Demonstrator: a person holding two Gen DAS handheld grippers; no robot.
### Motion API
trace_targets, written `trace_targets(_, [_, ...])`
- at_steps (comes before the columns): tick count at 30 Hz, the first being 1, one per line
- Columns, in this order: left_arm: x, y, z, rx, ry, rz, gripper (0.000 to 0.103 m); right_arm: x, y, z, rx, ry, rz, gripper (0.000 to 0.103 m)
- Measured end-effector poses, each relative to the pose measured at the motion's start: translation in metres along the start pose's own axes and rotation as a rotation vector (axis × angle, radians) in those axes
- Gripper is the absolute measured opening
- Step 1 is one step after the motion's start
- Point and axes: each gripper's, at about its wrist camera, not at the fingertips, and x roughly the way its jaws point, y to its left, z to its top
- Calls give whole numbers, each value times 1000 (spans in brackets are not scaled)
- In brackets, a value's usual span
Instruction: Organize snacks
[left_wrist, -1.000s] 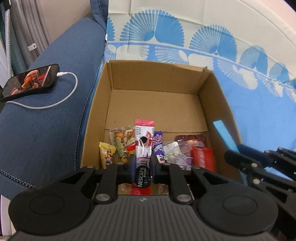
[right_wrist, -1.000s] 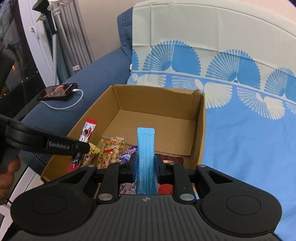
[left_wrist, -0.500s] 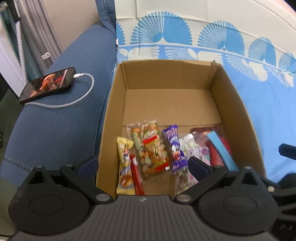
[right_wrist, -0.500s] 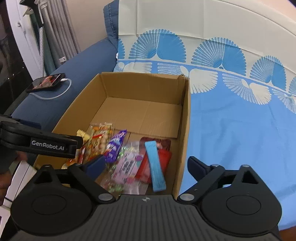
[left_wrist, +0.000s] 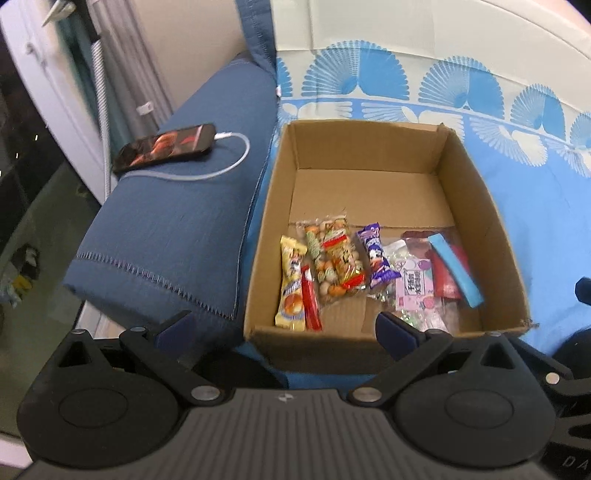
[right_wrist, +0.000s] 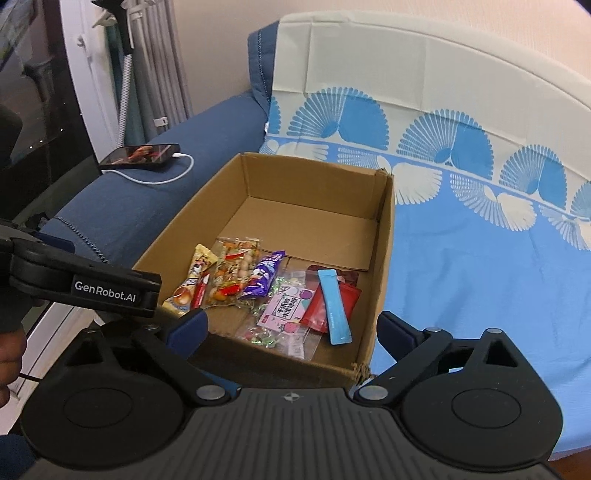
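Nearest to both cameras, the left gripper (left_wrist: 284, 326) and the right gripper (right_wrist: 291, 326) are seen with jaws spread wide and nothing between them; both are released and are held just short of the near wall of the cardboard box (left_wrist: 369, 349), which is taken here as the landmark.

Inside the box, along its near wall, a row of snacks is laid flat. At the left end a yellow wafer packet (left_wrist: 291, 282) is found with a red coffee stick (left_wrist: 311, 299) touching its right edge. Next, a clear bag of coated peanuts (left_wrist: 334, 260) and a purple chocolate bar (left_wrist: 377, 260) are seen. Further right, a clear bag with a pink label (left_wrist: 415, 284) is placed beside a red pouch (left_wrist: 445, 278), and a light blue stick sachet (left_wrist: 456, 269) is laid across that pouch, by the right wall.

The far half of the box floor is left bare. No loose snack is seen on the blue patterned sofa cover (right_wrist: 480, 277) to the right of the box, so collection is judged largely done as far as is shown; whether more items wait out of view cannot be told.

Beyond the box's left wall, a smartphone (left_wrist: 166, 147) on a white charging cable (left_wrist: 221, 168) is rested on the blue sofa armrest (left_wrist: 177, 236).
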Motion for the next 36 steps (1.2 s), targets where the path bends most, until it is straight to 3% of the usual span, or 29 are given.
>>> trace_targets(4, [-13, 7, -9, -54, -11, -25, 103, -14, 3, -5, -9, -26, 5, 100])
trace_targets(7, [-25, 4, -16, -30, -51, -8, 103, -21, 3, -9, -6, -37, 11, 103])
trace_targets(13, [-39, 1, -25, -31, -57, -29, 103, -32, 6, -16, -10, -35, 17, 103])
trace_targets(36, [-51, -1, -35, -13, -64, -2, 103, -51, 7, -24, -17, -72, 12, 103])
